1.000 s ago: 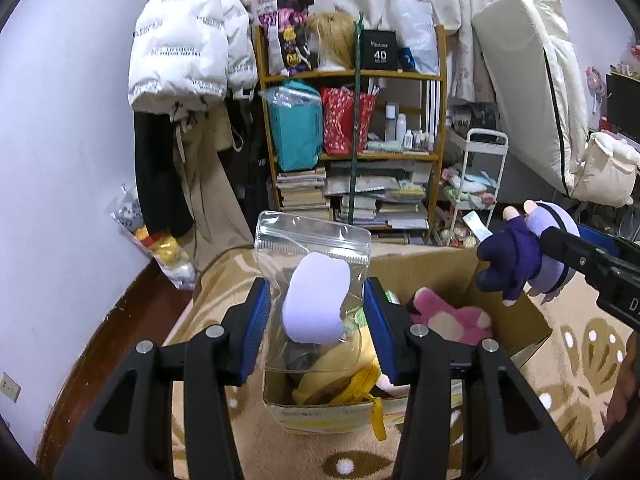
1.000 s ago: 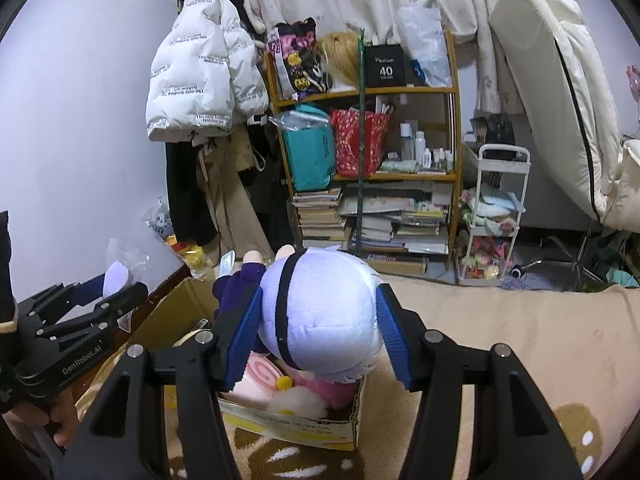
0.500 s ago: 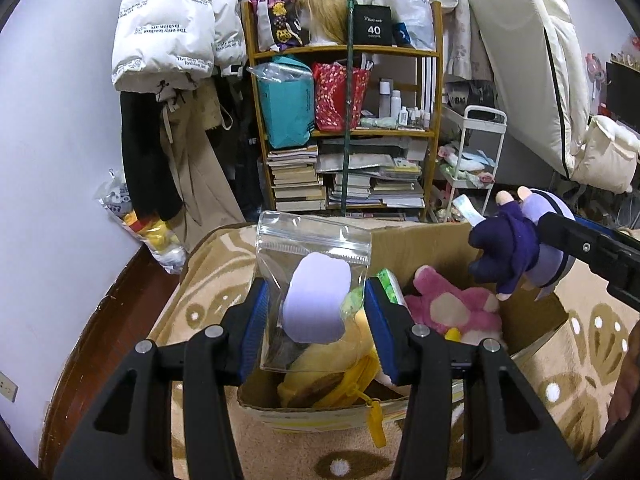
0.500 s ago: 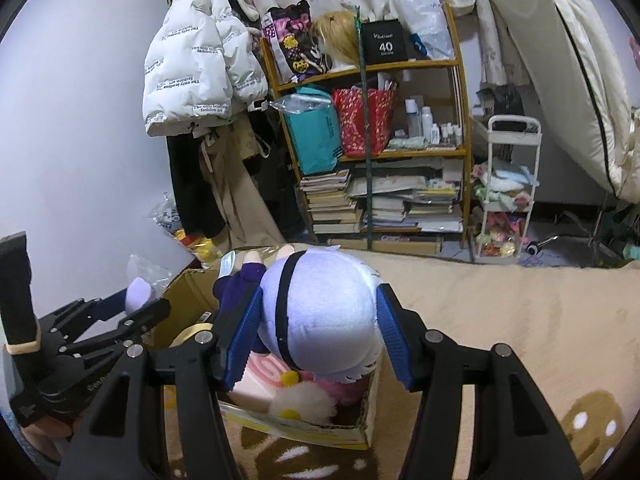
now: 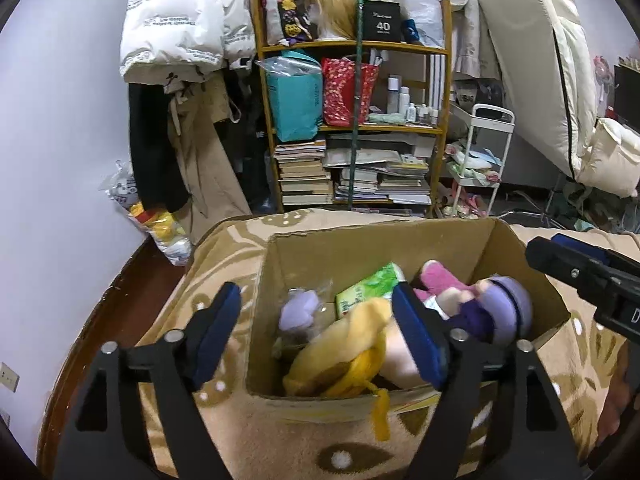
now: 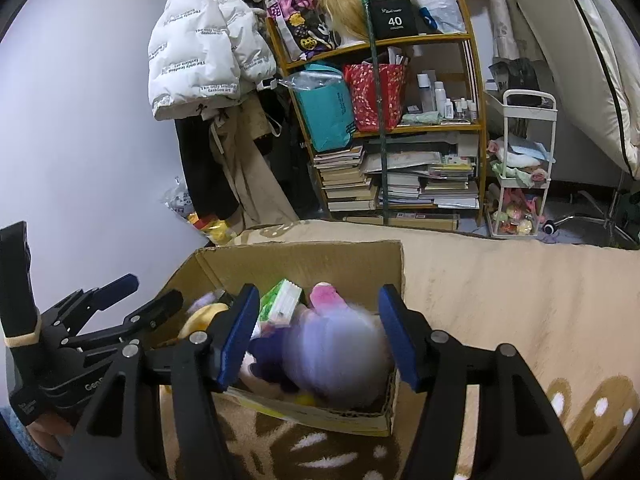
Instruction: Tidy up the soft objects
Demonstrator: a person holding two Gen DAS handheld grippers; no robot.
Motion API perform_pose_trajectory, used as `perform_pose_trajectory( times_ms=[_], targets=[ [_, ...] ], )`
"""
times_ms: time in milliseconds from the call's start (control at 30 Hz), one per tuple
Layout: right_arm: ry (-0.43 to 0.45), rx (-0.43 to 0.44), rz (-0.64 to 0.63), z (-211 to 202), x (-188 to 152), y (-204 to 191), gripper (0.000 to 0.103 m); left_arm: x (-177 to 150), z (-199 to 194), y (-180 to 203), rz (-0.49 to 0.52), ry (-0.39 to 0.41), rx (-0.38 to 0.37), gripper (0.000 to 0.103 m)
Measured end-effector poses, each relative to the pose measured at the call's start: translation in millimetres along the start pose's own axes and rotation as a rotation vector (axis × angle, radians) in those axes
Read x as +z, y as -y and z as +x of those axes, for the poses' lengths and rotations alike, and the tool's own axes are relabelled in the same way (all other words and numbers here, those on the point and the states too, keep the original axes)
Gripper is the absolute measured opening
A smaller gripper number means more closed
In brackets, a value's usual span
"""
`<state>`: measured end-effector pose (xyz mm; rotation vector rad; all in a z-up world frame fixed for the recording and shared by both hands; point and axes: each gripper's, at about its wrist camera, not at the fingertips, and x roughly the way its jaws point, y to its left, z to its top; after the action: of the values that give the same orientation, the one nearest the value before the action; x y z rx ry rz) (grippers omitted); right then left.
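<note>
A cardboard box [image 5: 384, 240] stands on a beige patterned rug and also shows in the right wrist view [image 6: 304, 256]. Inside lie a clear bag with a lilac soft piece [image 5: 298, 312], a yellow plush [image 5: 344, 352], a pink plush [image 5: 438, 280], a green tissue pack [image 5: 370, 290] and a purple-haired doll [image 5: 500, 312]. The doll [image 6: 336, 356] looks blurred in the right wrist view, below my right gripper. My left gripper [image 5: 320, 332] is open and empty over the box's left side. My right gripper [image 6: 314, 334] is open above the box's near right part.
A wooden shelf [image 5: 356, 120] with books, bags and bottles stands behind the box. A white puffer jacket [image 5: 180, 28] hangs on the left wall. A white cart [image 5: 480, 160] and a leaning mattress [image 5: 560, 80] are at right. The rug [image 6: 520, 300] stretches to the right.
Both grippers have opened. The clear bag with the lilac piece dropped from the left gripper into the box, and the purple-haired doll dropped from the right gripper into the box.
</note>
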<state>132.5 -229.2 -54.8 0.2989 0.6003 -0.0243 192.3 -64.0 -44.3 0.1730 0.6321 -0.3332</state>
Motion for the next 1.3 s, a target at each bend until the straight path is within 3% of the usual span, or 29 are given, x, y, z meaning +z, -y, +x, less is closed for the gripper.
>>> perform_pose_trajectory(
  times_ms=[67,133,400,967,1300],
  targets=[
    [0.001,-0.014,0.002,-4.2,1.8,0.1,0.068,-0.1,-7.3,-1.6,-0.001,0.011,0.017,0.085],
    [0.013,-0.023,0.002,-11.2,3.6,0.2,0.079,0.1,-17.0,-4.3,-0.007,0.020,0.032,0.089],
    [0.079,-0.068,-0.036,-50.2,7.8,-8.8,0.103,-2.9,-57.4,-11.9,-0.047,0.042,0.067,0.099],
    [0.141,-0.099,-0.126,-134.3,-5.1,-31.0,0.103,-29.7,-156.8,-15.5,-0.052,0.104,0.133,0.102],
    [0.169,-0.130,-0.157,-169.6,-21.8,-36.8,0.103,-48.5,-193.5,-8.7,-0.031,0.135,0.154,0.102]
  ],
)
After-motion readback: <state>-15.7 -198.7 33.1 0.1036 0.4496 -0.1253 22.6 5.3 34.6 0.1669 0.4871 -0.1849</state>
